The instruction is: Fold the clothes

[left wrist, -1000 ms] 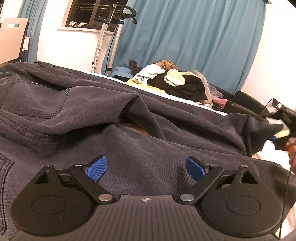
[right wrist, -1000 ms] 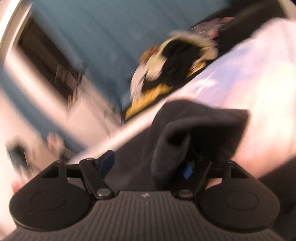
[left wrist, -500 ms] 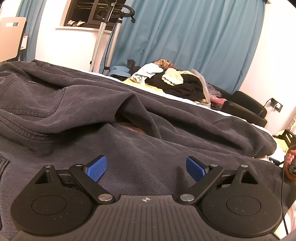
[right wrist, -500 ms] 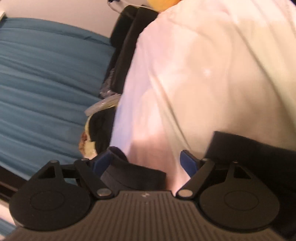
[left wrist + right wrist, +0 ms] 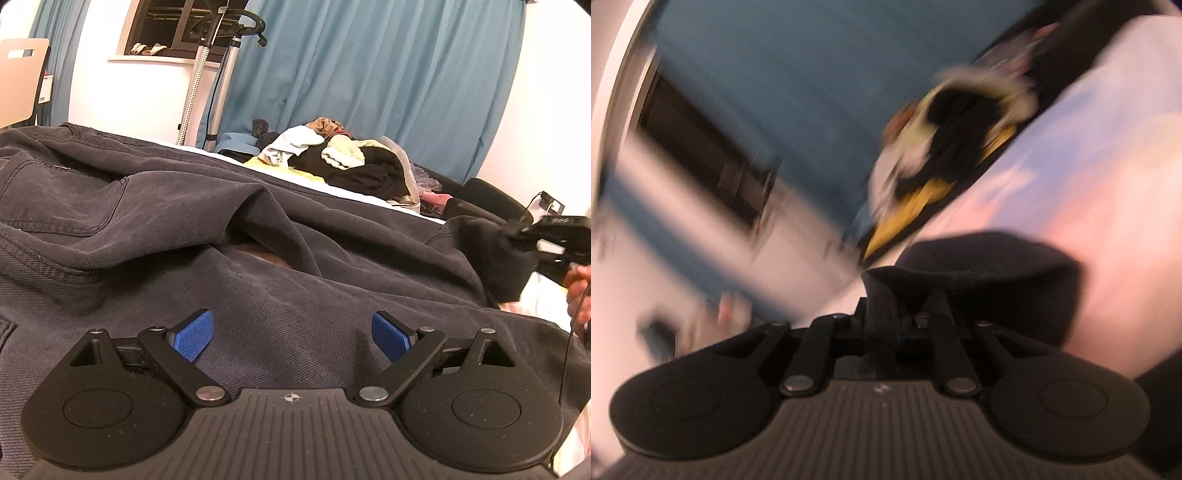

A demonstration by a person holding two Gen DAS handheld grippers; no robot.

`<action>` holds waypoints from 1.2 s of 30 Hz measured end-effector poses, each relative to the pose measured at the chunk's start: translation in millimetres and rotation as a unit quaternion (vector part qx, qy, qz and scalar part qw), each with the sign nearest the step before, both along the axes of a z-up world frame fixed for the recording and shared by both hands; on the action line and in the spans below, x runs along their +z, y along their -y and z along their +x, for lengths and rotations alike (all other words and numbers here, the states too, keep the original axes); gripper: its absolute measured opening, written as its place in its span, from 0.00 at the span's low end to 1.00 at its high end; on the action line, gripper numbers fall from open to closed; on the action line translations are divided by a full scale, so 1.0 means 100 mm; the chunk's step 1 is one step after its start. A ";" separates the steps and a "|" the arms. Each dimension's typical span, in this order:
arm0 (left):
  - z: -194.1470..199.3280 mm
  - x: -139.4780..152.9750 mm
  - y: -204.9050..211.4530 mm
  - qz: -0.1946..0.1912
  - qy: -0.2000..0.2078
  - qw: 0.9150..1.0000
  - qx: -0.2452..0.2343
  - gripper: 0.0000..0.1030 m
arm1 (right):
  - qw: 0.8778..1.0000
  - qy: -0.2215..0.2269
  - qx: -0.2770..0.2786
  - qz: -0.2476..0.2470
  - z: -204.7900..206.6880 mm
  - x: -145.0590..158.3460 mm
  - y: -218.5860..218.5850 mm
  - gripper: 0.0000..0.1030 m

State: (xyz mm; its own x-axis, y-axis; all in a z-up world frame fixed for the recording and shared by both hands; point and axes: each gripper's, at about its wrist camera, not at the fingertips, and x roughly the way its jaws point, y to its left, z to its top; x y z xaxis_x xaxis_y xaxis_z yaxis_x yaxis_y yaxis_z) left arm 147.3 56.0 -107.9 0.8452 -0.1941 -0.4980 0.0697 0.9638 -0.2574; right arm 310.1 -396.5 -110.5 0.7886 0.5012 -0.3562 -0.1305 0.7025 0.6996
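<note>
Since half a sec ago the right gripper [image 5: 884,314] has swung back toward the bed, its jaws closing on a fold of the dark jeans [image 5: 258,229], w/ cloth pinched between them; before, they stood wide w/ only a bit of cloth by one pad. In the left view that gripper now shows at the far right edge of the bed, holding the leg end raised off the sheet, a hand [image 5: 580,291] just below it. The bed [image 5: 369,197], white sheet, carries everything. The jeans lie spread across most of its near part, back pocket toward the left edge, rumpled ridge across the middle. A pile of clothes [image 5: 351,162] sits at the bed's far edge, in front of the blue curtain [image 5: 369,74], well apart from the jeans. Left gripper [image 5: 291,334] hasn't shifted: jaws wide apart, blue pads [image 5: 194,334] low over the denim, gripping nothing. Right view is motion-blurred.
</note>
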 end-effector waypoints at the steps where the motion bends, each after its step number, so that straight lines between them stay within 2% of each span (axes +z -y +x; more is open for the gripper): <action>1: 0.00 0.00 0.00 -0.001 0.000 1.000 0.000 0.91 | 0.999 -0.014 0.022 -0.026 -0.03 -0.01 -0.17 0.22; 3: 0.00 0.00 -0.01 -0.004 0.000 1.000 0.001 0.91 | 0.996 -0.034 0.054 -0.068 -0.07 -0.03 -0.44 0.35; 4: 0.00 0.00 -0.01 -0.005 0.000 1.000 0.001 0.91 | 0.995 -0.036 0.056 -0.074 -0.11 -0.02 -0.50 0.53; 5: 0.00 0.00 -0.02 -0.007 0.000 1.000 0.001 0.91 | 0.996 -0.035 0.046 -0.073 -0.17 0.00 -0.49 0.67; 8: 0.00 0.01 -0.02 -0.009 -0.001 1.000 0.001 0.91 | 0.998 -0.026 -0.010 -0.053 -0.39 0.06 -0.30 0.77; 10: 0.00 0.01 -0.01 -0.010 -0.002 1.000 0.001 0.91 | 0.998 -0.025 -0.057 0.008 -0.49 0.03 -0.08 0.79; 12: 0.00 0.01 -0.01 -0.010 -0.002 1.000 0.000 0.91 | 0.989 -0.038 -0.118 0.079 -0.54 -0.06 0.15 0.81; 13: 0.00 0.01 -0.01 -0.011 -0.002 1.000 0.000 0.91 | 0.983 -0.049 -0.147 0.099 -0.53 -0.13 0.26 0.81; 16: 0.01 0.01 -0.01 -0.013 -0.002 1.000 -0.001 0.91 | 0.962 -0.085 -0.230 0.122 -0.55 -0.28 0.52 0.81; 19: 0.01 0.01 0.00 -0.011 -0.003 1.000 -0.001 0.91 | 0.944 -0.097 -0.274 0.156 -0.59 -0.41 0.71 0.81; 20: 0.01 0.00 0.00 -0.010 -0.003 1.000 -0.001 0.91 | 0.940 -0.096 -0.288 0.157 -0.61 -0.43 0.76 0.82; 22: 0.02 0.00 0.01 -0.008 -0.003 1.000 -0.002 0.91 | 0.941 -0.094 -0.287 0.149 -0.56 -0.46 0.83 0.82; 25: 0.02 0.00 0.00 -0.008 -0.002 1.000 -0.002 0.91 | 0.943 -0.097 -0.254 0.190 -0.45 -0.58 0.88 0.77; 27: 0.01 0.00 0.01 -0.008 -0.003 1.000 -0.003 0.91 | 0.947 -0.100 -0.213 0.219 -0.29 -0.69 0.88 0.63; 29: 0.01 0.00 0.01 -0.007 -0.002 1.000 -0.003 0.91 | 0.954 -0.100 -0.194 0.206 -0.19 -0.67 0.85 0.34; 30: 0.01 0.00 0.01 -0.006 -0.002 1.000 -0.003 0.91 | 0.959 -0.094 -0.186 0.192 -0.15 -0.64 0.82 0.26; 31: 0.01 0.00 0.01 -0.006 -0.002 1.000 -0.003 0.91 | 0.963 -0.095 -0.178 0.179 -0.09 -0.61 0.78 0.11; 32: 0.01 0.00 0.00 -0.007 -0.001 1.000 -0.003 0.91 | 0.965 -0.094 -0.179 0.168 -0.06 -0.57 0.76 0.05; 33: 0.01 0.00 0.00 -0.007 -0.001 1.000 -0.003 0.91 | 0.967 -0.084 -0.183 0.157 -0.01 -0.51 0.75 0.05; 36: 0.00 0.01 -0.01 -0.006 0.005 1.000 0.007 0.91 | 0.972 -0.010 -0.221 0.075 0.11 -0.18 0.81 0.04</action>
State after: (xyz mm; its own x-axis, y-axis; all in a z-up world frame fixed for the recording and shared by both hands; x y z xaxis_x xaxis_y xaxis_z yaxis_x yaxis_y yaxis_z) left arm 146.9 56.5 -106.4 0.8531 -0.1877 -0.4869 0.0580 0.9614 -0.2691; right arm 320.9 -477.7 -128.8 0.9321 0.1630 -0.3235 0.1758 0.5772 0.7975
